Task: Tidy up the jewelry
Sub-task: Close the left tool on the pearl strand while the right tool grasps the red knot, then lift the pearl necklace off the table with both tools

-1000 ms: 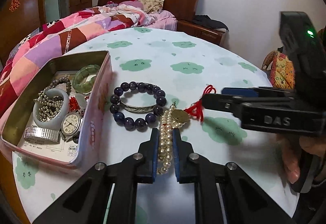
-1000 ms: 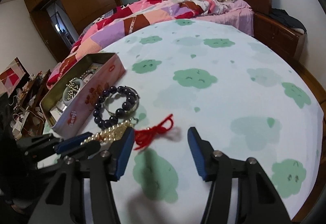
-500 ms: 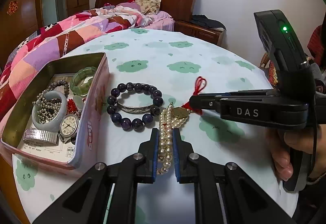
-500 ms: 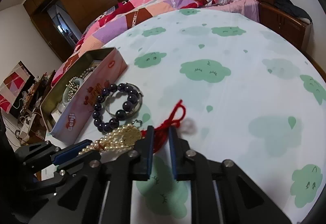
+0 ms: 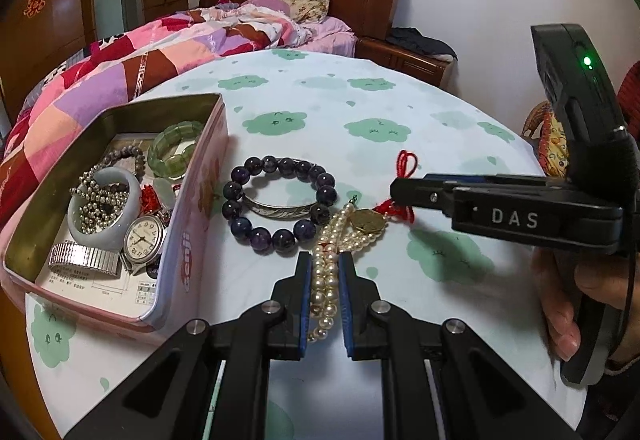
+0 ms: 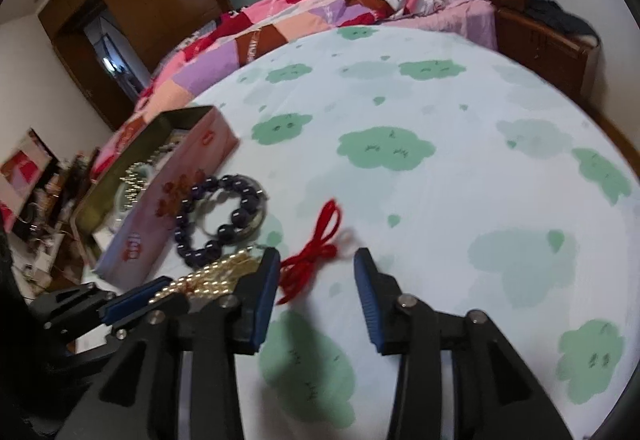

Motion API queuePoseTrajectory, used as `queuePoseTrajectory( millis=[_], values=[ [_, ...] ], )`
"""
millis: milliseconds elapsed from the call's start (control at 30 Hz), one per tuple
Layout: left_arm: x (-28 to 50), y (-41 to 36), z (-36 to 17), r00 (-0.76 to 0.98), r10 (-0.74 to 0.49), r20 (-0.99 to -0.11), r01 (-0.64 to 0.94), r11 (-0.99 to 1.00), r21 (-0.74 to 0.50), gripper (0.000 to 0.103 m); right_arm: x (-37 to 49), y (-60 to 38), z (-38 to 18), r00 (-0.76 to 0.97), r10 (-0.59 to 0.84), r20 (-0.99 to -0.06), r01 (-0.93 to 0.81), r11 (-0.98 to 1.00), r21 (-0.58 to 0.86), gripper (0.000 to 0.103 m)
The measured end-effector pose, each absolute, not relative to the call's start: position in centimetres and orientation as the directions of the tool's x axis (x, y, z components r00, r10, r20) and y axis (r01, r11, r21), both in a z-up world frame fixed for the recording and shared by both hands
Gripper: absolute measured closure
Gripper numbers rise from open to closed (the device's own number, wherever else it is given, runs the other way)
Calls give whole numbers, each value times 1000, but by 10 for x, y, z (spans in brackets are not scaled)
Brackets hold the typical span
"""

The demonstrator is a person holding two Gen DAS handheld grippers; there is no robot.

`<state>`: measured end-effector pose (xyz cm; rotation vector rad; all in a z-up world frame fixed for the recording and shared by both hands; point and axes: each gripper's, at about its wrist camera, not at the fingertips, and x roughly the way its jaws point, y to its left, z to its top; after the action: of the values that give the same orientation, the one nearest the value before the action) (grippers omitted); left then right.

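A pearl necklace (image 5: 326, 272) lies on the table with a gold pendant (image 5: 366, 221) and a red cord (image 5: 405, 165) at its far end. My left gripper (image 5: 325, 268) is shut on the pearl strands. My right gripper (image 6: 316, 264) is open, its jaws on either side of the red cord (image 6: 320, 244); it shows from the side in the left wrist view (image 5: 400, 192). A dark purple bead bracelet (image 5: 280, 204) with a silver bangle inside lies beside the open pink tin (image 5: 192, 240). The pearls (image 6: 208, 276) also show in the right wrist view.
The tin (image 6: 140, 240) holds a green bracelet (image 5: 176, 154), a pale jade bangle (image 5: 102, 216), a silver bead chain and a wristwatch (image 5: 142, 240). The round table has a cloud-print cloth (image 5: 360, 100). A bed stands behind it.
My right gripper was shut on the red cord half a second ago and has opened again. My left gripper has stayed shut on the pearls.
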<state>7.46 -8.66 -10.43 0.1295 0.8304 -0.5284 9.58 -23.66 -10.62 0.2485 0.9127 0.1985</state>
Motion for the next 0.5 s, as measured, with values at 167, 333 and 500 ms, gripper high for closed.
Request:
queuePoseTrajectory(
  millis=[167,333,500],
  values=[
    [76,-84,-103,567,-388,-727,473,875,-98,91,106,-233,-103,600,249,-760,-53,961,273,60],
    [78,-81,-99,580,-390,-715,461,881,-106,91,110,-229,-107,589,251,-768,-69,963,262,95],
    [83,-78,-96,595,-378,-709,435,893,-112,91,98,-222,-100,605,257,-754,-110,964,241,95]
  ],
)
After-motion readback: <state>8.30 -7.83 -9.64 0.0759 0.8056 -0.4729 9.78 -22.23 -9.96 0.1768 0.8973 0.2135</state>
